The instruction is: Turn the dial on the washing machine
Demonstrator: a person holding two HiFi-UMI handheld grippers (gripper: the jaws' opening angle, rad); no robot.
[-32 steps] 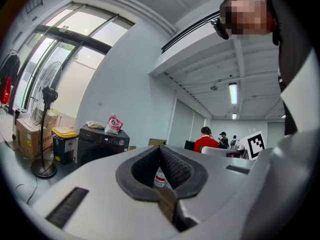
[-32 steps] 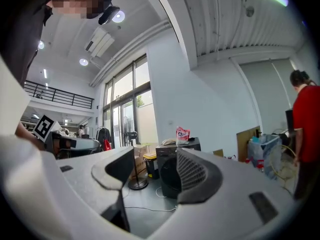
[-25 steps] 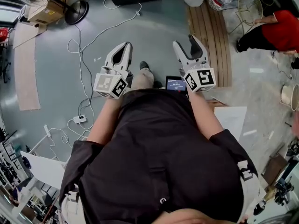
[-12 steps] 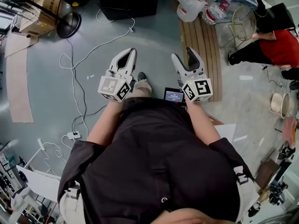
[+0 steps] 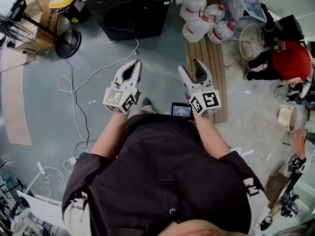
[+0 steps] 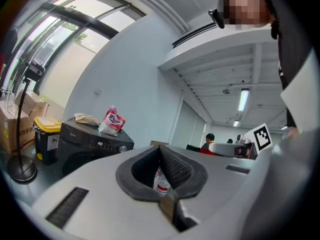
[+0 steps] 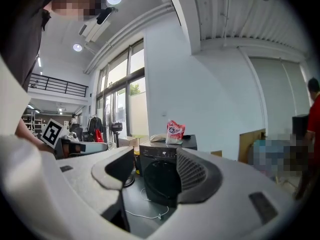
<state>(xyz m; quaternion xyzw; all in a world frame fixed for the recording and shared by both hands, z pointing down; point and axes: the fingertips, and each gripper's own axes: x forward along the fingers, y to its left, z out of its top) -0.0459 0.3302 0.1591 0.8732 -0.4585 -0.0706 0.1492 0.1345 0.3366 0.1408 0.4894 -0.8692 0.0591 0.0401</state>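
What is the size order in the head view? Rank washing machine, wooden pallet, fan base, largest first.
1. washing machine, though cut off by the frame edge
2. wooden pallet, partly hidden
3. fan base, clearly smallest

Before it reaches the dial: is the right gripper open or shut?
Open: the right gripper has its jaws apart, the washing machine showing between them.

Both arms held forward, left gripper (image 5: 134, 64) level — jaws together, right gripper (image 5: 190, 68) — jaws apart, empty
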